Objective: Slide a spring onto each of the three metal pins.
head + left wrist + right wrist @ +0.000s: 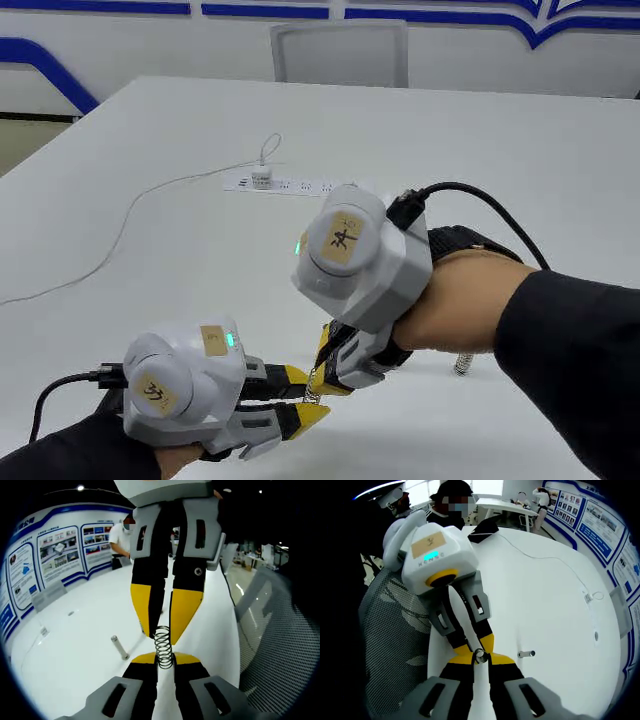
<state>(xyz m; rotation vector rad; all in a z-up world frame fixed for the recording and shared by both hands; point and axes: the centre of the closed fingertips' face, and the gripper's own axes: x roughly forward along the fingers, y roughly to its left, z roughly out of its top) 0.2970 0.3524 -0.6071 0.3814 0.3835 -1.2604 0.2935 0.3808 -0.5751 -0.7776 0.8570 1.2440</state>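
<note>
White table (200,200), spring (163,647) gripped by left claw (162,662) and right claw (479,660) (tips meeting)

Wide bare run of white tabletop (150,140) to left and far side. Obstacles:
- White power strip (290,185), with thin white cable (120,228) trailing left across mid-table.
- Short upright metal pin (463,363), just beside dark sleeve (570,360).
- Left gripper (308,398) and right gripper (322,380), tip to tip on coiled steel spring (313,388), block near centre.

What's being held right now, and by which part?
One coil spring, shared: left gripper pinches one end, right gripper pinches the opposite end; its middle coils are free between them.
</note>
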